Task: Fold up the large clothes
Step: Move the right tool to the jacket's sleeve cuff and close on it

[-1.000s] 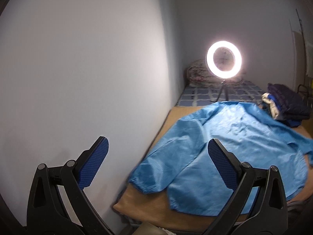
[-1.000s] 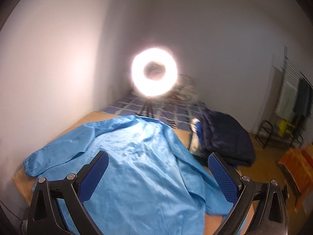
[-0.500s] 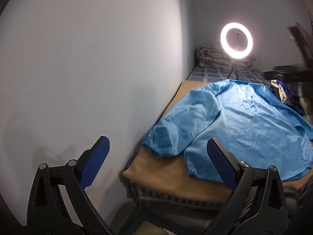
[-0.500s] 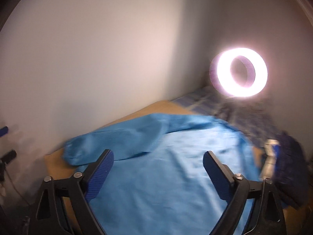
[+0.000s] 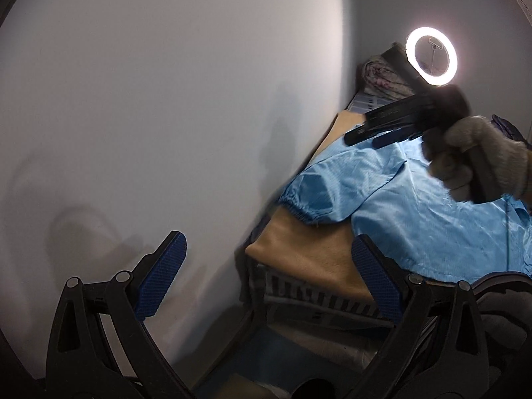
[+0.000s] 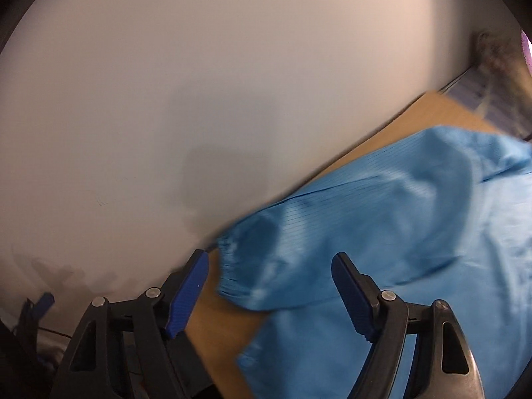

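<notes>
Lying flat on the tan bed [image 6: 412, 113]: blue coat [image 6: 432, 266] | thin, limp, likely slick, light | grab elastic cuff [image 6: 229, 266] | right gripper [image 6: 269, 292] spread, empty, near cuff | left gripper [image 5: 266, 272] spread, empty, well apart.

A large light-blue garment [image 5: 415, 206] with fine pinstripes lies spread flat on a tan surface [image 5: 309, 252] beside the wall. Its long sleeve [image 6: 332, 242], ending in an elastic gathered cuff [image 6: 229, 272], stretches toward the near left, slightly rumpled.
</notes>
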A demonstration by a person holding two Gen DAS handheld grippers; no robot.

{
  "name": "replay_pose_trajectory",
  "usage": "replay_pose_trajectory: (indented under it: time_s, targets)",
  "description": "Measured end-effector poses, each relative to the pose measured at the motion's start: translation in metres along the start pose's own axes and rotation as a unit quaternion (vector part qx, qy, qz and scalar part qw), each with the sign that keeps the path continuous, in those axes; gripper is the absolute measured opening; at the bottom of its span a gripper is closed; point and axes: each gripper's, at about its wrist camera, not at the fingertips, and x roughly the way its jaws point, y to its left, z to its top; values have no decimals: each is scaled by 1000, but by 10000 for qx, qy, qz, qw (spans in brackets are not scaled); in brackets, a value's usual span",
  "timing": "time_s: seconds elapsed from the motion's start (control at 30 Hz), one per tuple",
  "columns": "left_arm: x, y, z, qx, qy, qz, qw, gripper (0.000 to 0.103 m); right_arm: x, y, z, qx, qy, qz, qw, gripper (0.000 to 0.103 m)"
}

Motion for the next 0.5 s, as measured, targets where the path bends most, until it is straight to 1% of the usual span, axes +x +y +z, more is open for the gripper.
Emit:
replay_pose_trajectory:
  time_s: [0.03,0.17,0.33,0.5]
  targets:
    - [1,3,-1,-21,47,-33,10000,101,12,4,1,32,100,44,9999,79]
    - [1,11,-5,-64,96,34,9999,101,58,16,-1,21,449,162,9989,79]
    - [3,16,-7,-179,146,44,9997,101,97,47,-20,-518,901,107,9945,79]
    - [6,18,-9,-201,196,22,9996,101,130,69,-40,-963,1217,-67,9879,79]
